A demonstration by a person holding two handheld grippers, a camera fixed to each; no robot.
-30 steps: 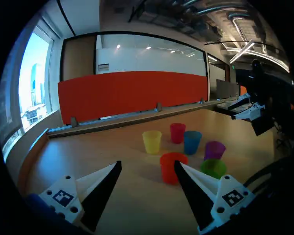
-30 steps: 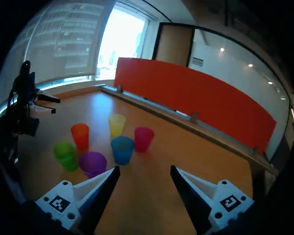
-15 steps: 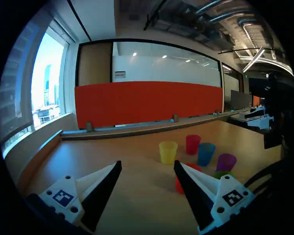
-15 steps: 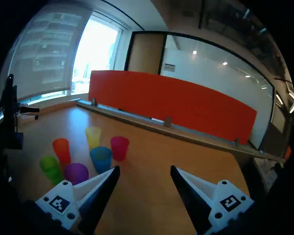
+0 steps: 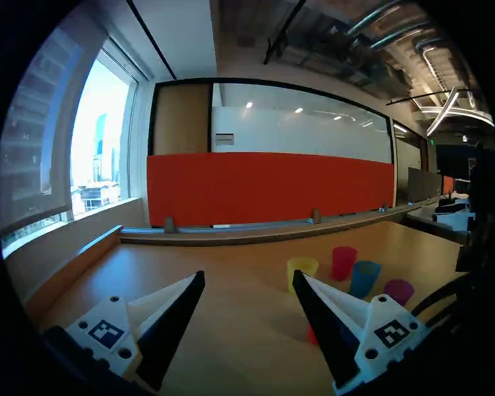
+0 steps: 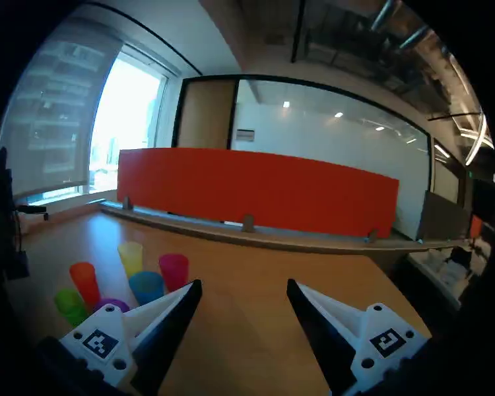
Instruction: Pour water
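Several coloured plastic cups stand grouped on a wooden table (image 5: pixel 214 264). The left gripper view has the yellow cup (image 5: pixel 302 269), pink cup (image 5: pixel 344 261), blue cup (image 5: pixel 365 277) and purple cup (image 5: pixel 399 290) ahead to the right; an orange cup (image 5: pixel 311 335) peeks from behind the right finger. My left gripper (image 5: pixel 247 277) is open and empty. In the right gripper view the orange cup (image 6: pixel 84 282), yellow cup (image 6: pixel 131 257), pink cup (image 6: pixel 173 270), blue cup (image 6: pixel 146 287), green cup (image 6: pixel 69 303) and purple cup (image 6: pixel 112 305) stand low on the left. My right gripper (image 6: pixel 243 285) is open and empty.
An orange partition (image 5: pixel 267 185) runs along the table's far edge, with a window wall (image 5: pixel 96 158) on the left. The other gripper is a dark shape at the far left (image 6: pixel 10 218). Bare tabletop (image 6: pixel 274 290) stretches ahead of the right gripper.
Both views have tilted upward and swung, so the cups slid lower and more ceiling shows. The green cup has dropped out of the left gripper view. Both grippers stay open.
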